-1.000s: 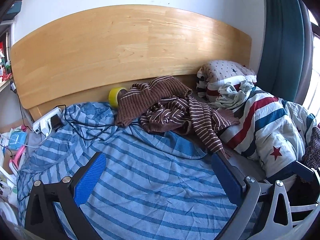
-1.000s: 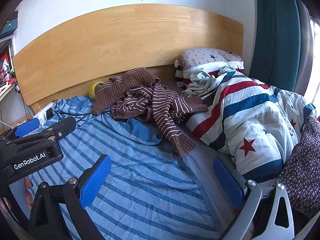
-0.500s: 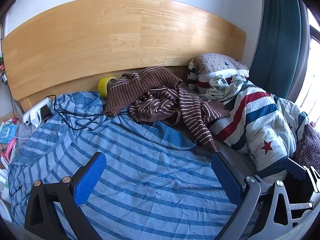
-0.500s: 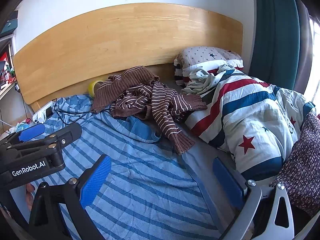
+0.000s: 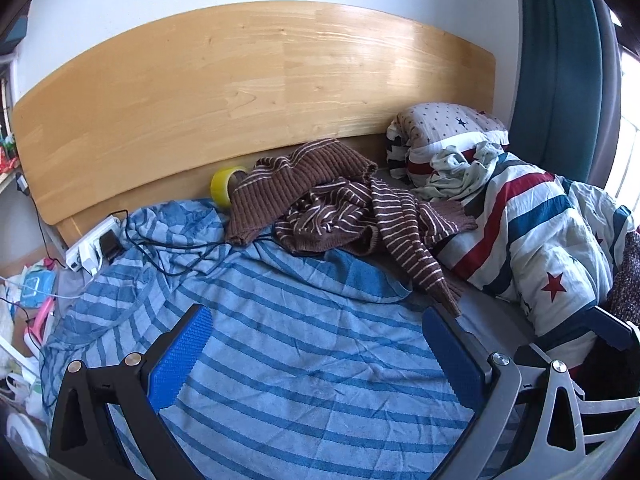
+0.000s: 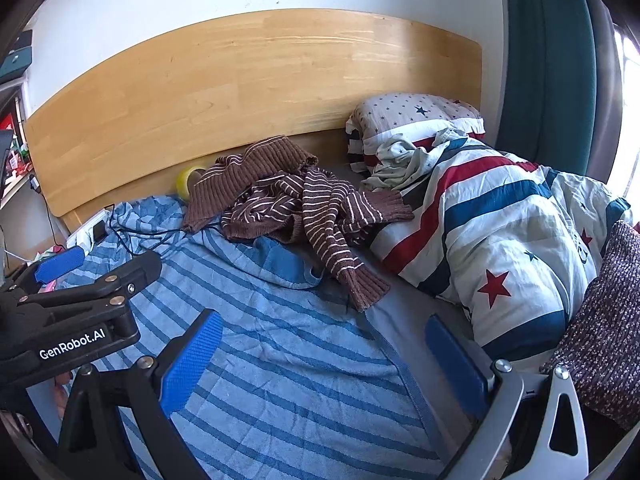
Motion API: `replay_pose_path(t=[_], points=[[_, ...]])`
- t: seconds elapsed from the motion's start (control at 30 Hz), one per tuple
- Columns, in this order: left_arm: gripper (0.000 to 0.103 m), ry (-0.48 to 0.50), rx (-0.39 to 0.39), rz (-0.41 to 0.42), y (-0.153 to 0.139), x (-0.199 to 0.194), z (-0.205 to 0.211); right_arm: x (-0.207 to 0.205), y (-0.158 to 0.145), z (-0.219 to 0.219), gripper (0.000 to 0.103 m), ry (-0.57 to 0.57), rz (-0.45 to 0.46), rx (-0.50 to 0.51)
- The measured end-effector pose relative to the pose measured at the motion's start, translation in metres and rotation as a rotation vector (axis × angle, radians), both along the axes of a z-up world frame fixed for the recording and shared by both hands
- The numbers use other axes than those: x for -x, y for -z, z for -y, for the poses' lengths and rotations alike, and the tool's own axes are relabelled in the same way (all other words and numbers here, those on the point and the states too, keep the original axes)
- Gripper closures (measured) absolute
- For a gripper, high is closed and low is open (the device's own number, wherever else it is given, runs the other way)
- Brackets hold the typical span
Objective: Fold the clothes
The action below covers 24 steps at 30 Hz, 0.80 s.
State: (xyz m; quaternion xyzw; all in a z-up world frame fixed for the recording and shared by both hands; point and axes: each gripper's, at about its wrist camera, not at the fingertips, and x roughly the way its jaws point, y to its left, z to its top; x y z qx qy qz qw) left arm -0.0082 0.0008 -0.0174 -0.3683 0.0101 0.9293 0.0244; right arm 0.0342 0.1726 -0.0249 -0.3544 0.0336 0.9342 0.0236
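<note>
The brown striped sweater (image 5: pixel 340 208) is lying in a crumpled heap in the middle of the frame, so its body and one sleeve are folding under themselves out of sight. It is covering the right side of the yellow tape roll (image 5: pixel 224 184). The blue striped blanket (image 5: pixel 304 360) is running off the bottom edge. At far left, the bedside clutter (image 5: pixel 32 292) is squeezing into the fisheye rim, too small and warped to identify. In the right wrist view, the speckled dark fabric (image 6: pixel 604 320) at the right edge is getting cut off, its kind unclear, and the left gripper (image 6: pixel 60 264) is showing only partly at mid left.
</note>
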Motion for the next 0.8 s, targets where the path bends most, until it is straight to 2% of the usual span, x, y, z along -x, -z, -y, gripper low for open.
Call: replay_pose_path(t=[0.07, 0.17, 0.23, 0.4, 0.47, 0.53, 0.6, 0.7, 0.73, 0.8], points=[[0.0, -0.039, -0.015, 0.036, 0.006, 0.003, 0.004, 0.0, 0.0, 0.001, 0.0, -0.003, 0.0, -0.001], [0.002, -0.042, -0.025, 0.039, 0.009, 0.005, 0.007, 0.001, 0.0, 0.001, 0.0, -0.004, -0.001, -0.005], [0.008, -0.042, -0.031, 0.039, 0.01, 0.006, 0.009, 0.001, 0.001, 0.0, 0.0, -0.004, 0.0, -0.009], [0.01, -0.043, -0.047, 0.04, 0.015, 0.008, 0.013, 0.004, 0.005, -0.002, 0.0, 0.002, 0.008, -0.004], [0.02, -0.035, -0.049, 0.04, 0.015, 0.01, 0.014, 0.005, 0.006, -0.002, 0.0, 0.005, 0.013, 0.001], [0.038, -0.022, -0.047, 0.048, 0.015, 0.013, 0.012, 0.006, 0.007, -0.003, 0.0, 0.008, 0.017, 0.004], [0.049, -0.018, -0.042, 0.052, 0.015, 0.017, 0.01, 0.006, 0.008, -0.003, 0.0, 0.008, 0.012, -0.001], [0.054, -0.04, -0.037, 0.043, 0.015, 0.024, 0.01, 0.006, 0.009, -0.003, 0.0, 0.008, 0.006, -0.013], [0.059, -0.046, -0.038, 0.037, 0.016, 0.026, 0.01, 0.007, 0.01, -0.003, 0.0, 0.009, 0.007, -0.018], [0.061, -0.049, -0.038, 0.032, 0.017, 0.031, 0.009, 0.01, 0.013, -0.005, 0.0, 0.011, 0.01, -0.023]])
